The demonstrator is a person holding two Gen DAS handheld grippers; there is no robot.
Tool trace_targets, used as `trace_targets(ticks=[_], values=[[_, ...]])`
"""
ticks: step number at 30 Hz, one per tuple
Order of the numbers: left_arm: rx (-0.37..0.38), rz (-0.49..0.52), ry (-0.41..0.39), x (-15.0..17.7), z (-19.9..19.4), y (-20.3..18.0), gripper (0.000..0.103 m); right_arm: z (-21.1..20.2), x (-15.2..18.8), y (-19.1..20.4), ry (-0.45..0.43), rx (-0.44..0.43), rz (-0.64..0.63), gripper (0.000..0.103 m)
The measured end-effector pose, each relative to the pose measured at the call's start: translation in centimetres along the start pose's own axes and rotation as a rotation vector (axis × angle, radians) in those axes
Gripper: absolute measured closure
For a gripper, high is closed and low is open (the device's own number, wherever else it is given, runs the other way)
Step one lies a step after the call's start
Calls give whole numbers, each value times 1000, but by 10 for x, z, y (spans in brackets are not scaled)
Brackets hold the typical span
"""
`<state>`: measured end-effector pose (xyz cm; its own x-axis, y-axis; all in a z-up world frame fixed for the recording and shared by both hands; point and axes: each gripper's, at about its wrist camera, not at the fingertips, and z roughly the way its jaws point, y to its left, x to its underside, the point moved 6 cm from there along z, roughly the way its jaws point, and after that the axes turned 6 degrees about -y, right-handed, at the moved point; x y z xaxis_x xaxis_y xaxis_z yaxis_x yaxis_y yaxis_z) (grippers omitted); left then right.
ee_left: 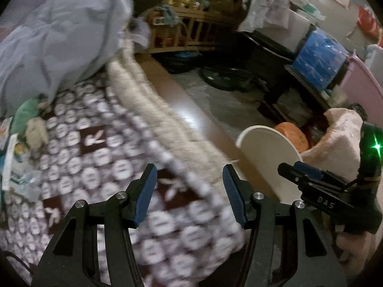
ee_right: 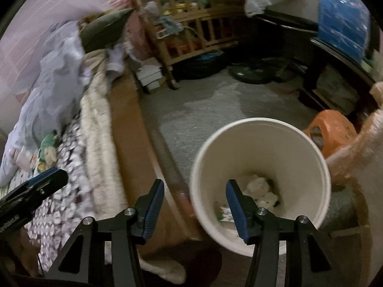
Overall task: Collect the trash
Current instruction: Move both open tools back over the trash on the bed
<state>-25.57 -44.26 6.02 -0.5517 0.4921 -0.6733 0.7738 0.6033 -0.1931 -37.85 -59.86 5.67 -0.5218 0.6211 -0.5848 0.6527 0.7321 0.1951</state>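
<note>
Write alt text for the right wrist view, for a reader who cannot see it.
The right claw hangs open and empty over the rim of a white bucket on the floor, with crumpled white tissue and a small wrapper inside. A bed with a patterned blanket lies left; an orange stool stands right.

A smooth, matt white plastic bin (ee_right: 261, 157) holds crumpled paper trash (ee_right: 261, 191) beside a bed spread with soft patterned cloth blanket (ee_left: 100, 157) and a ribbed knitted cover (ee_left: 153, 110). The grippers' black matt metal arms carry ridged blue rubbery pads (ee_right: 153, 205) and shiny steel pins. A varnished wooden crib (ee_right: 191, 35) stands on a rough grey floor (ee_right: 203, 110).
</note>
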Motion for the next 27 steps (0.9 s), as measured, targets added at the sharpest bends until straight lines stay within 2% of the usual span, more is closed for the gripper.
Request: trace_targets(ticks=[12, 27], values=[[-153, -113, -35, 11, -35, 95, 47, 16, 11, 111, 42, -117, -156, 51], [-344, -307, -50, 52, -107, 251, 47, 45, 44, 257, 128, -286, -352, 46]])
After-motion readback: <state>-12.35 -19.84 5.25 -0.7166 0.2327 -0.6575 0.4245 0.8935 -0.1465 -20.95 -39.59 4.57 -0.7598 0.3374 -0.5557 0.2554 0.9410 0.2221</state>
